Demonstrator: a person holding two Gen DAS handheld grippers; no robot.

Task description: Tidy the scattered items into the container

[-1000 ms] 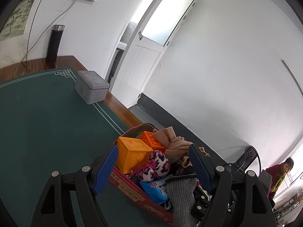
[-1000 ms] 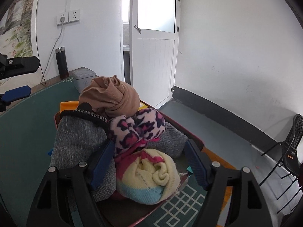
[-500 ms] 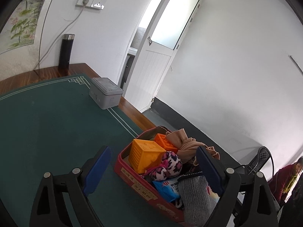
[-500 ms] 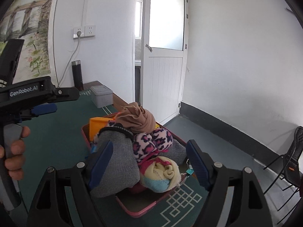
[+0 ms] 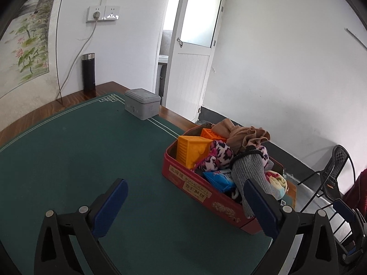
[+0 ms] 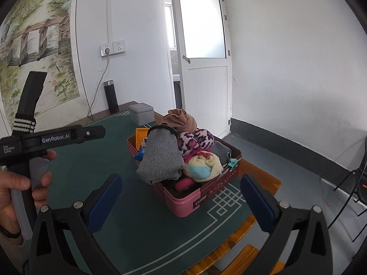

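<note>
The left gripper (image 5: 183,204) points downward at an angle over the green table mat (image 5: 80,160). Its jaws are opening, standing wide apart, with only bare mat between the blue pads (image 5: 110,204). The right-hand pad overlaps the near edge of the red tin (image 5: 195,183) in the left wrist view, but no contact is visible. In the right wrist view, a person's hand (image 6: 13,188) wraps the handle of this tool at the left edge of the frame.

The right gripper (image 6: 181,201) also points downward at an angle, aimed at the tin's near corner. Its jaws are opening and wide apart, pressing on nothing; the tin's corner and the mat show between them, farther off.

The container is one red rectangular tin, standing on the mat near the table's corner. It is filled above its rim. Contents counted:
- two orange toy blocks (image 5: 192,151), one behind the other
- one grey knitted sock (image 6: 160,158), draped over the near rim
- one tan bundled cloth (image 6: 181,119), on top of the pile
- one pink leopard-print plush item (image 6: 195,139)
- one cream, pink and blue rolled sock (image 6: 201,167)
- one blue packet (image 5: 218,178)
- one teal binder clip (image 6: 231,161), at the rim

Other small items deeper in the tin cannot be identified.

One grey lidded box (image 5: 142,103) stands at the mat's far edge, well apart from the tin. One black flask (image 5: 89,75) stands upright beyond it, near the wall.
</note>
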